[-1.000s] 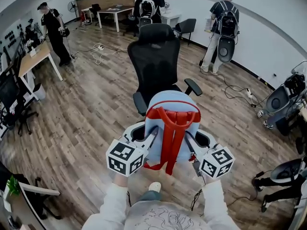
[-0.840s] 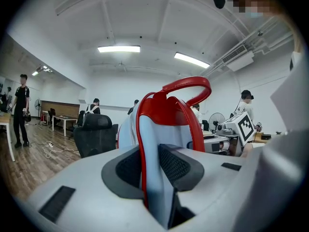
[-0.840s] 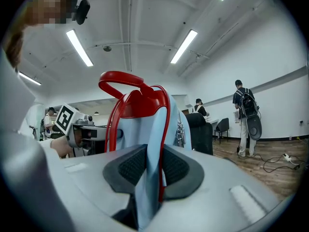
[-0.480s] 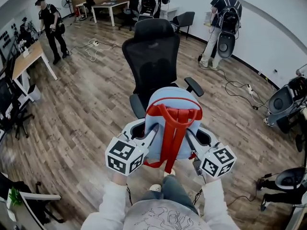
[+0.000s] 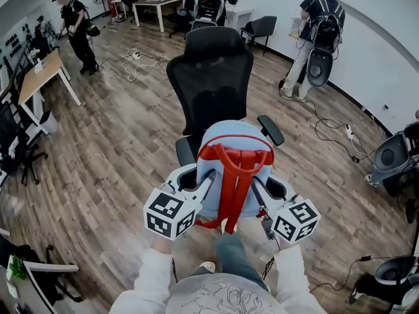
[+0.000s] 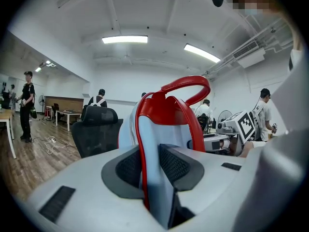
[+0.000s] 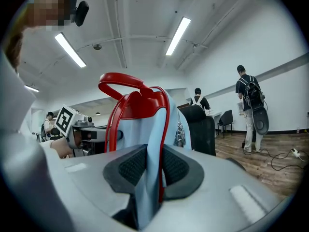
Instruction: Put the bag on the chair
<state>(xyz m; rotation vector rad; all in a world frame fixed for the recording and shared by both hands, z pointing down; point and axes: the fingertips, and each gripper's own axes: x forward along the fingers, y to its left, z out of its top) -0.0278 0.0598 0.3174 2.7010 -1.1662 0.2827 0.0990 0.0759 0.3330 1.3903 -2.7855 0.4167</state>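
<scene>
- The only print in view is the black-and-white square markers (image 5: 171, 212) on each claw's cube; they are patterns, not letters.
- The bag (image 5: 232, 169) is pale blue with red straps (image 5: 234, 182) and a red loop handle (image 6: 186, 83). It hangs upright in the air between the two claws.
- The left claw (image 5: 208, 182) is closed on the bag's left edge. In the left gripper view its ribbed pads (image 6: 175, 164) press on blue fabric and red piping.
- The right claw (image 5: 256, 187) is closed on the bag's right edge, with its pads (image 7: 130, 166) pinching the fabric in the same way.
- The black mesh chair (image 5: 213, 77) stands just beyond the bag, with its seat towards the person. The bag hides the seat from the head view; whether they touch cannot be told.
- One armrest (image 5: 270, 129) shows to the right of the bag.
- The floor (image 5: 118, 149) is wood planks, with cables (image 5: 134, 61) lying on it further back.
- A desk (image 5: 39, 77) stands at the left.
- Three people stand well behind the chair: one at the far left (image 5: 78, 25), one with a backpack at the top (image 5: 209, 2), and one at the right wall (image 5: 321, 25).
</scene>
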